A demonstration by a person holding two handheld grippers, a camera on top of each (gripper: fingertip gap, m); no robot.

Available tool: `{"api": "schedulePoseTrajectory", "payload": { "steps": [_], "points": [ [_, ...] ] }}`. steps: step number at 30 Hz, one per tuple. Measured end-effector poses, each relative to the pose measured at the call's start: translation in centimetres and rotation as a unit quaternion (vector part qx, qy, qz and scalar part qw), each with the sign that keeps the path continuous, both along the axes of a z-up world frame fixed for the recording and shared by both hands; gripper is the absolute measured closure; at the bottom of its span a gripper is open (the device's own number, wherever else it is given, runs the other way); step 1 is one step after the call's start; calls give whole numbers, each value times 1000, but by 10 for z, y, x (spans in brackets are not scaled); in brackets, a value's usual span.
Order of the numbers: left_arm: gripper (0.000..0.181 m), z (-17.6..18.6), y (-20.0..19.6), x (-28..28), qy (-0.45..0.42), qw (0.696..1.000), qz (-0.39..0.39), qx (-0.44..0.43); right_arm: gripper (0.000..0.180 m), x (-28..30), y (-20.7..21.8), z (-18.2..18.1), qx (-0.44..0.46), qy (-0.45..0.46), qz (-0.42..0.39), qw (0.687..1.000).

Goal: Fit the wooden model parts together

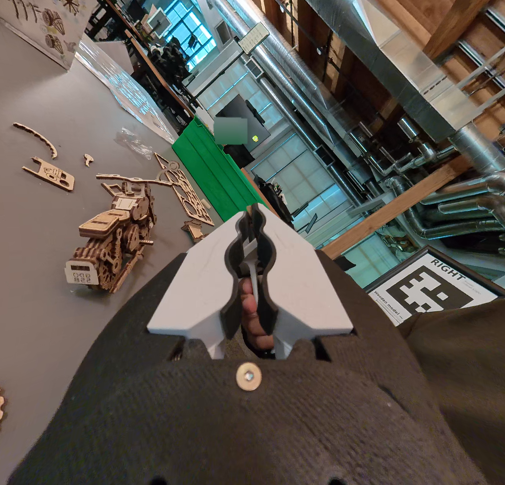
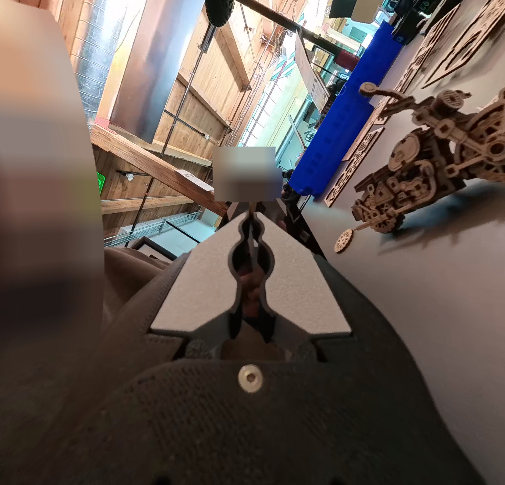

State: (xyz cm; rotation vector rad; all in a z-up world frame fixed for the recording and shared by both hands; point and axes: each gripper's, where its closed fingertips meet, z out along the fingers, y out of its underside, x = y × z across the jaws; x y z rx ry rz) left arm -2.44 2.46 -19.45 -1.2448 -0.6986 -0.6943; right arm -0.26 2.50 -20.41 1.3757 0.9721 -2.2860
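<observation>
Both grippers are raised off the counter [image 1: 41, 335]. The left gripper [image 1: 250, 212] and right gripper [image 2: 251, 215] each pinch a thin wooden sliver. The half-built motorcycle model [image 1: 114, 239] stands at nine o'clock. Judged next: bring a piece down and align it with its slot.

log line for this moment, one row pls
left gripper: shut | right gripper: shut | wooden motorcycle: on table, untouched | small gear: beside it

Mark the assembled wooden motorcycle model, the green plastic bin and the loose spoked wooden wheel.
Assembled wooden motorcycle model [image 1: 114, 239], left wrist view: engine body.
Green plastic bin [image 1: 213, 176], left wrist view: side wall.
Loose spoked wooden wheel [image 2: 343, 240], right wrist view: hub.
</observation>
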Motion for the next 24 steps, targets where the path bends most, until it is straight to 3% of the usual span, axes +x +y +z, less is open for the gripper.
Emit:
{"api": "schedulePoseTrajectory", "payload": {
  "steps": [17, 24],
  "points": [
    [178, -4, 4, 2, 66, 997, 6, -40, 178, -1, 8, -1, -49, -9, 1, 999],
    [178, -3, 4, 3, 52, 998, -7, -33, 178, 1, 8, 1, -64, -9, 8, 998]
  ]
}}
